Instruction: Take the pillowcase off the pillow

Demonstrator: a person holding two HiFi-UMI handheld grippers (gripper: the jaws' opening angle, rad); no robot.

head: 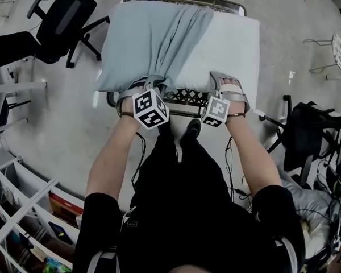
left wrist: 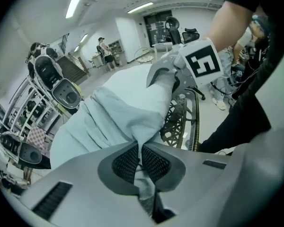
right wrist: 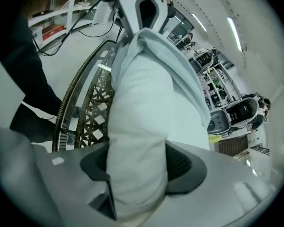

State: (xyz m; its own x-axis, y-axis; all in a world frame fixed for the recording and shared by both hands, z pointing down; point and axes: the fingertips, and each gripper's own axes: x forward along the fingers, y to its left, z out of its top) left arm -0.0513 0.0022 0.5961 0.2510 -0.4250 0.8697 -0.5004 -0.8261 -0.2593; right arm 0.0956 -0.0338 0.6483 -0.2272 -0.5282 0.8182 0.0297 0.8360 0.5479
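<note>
A white pillow [head: 234,45] lies on a black lattice metal table [head: 184,98]. A pale blue pillowcase [head: 153,36] covers its left part and bunches toward the near edge. My left gripper [head: 152,85] is at that near edge, shut on a gathered fold of the pillowcase [left wrist: 118,117]; the cloth is pinched between its pads [left wrist: 128,162]. My right gripper [head: 231,86] is at the pillow's near right corner. In the right gripper view its jaws stand wide around the bare white pillow [right wrist: 142,108], which fills the gap between the pads [right wrist: 180,162].
Two black office chairs [head: 62,21] stand on the floor to the left of the table. A white wire stool [head: 340,51] and a dark bag [head: 308,131] are at the right, shelving [head: 23,209] at the bottom left. A person [left wrist: 104,52] stands far off.
</note>
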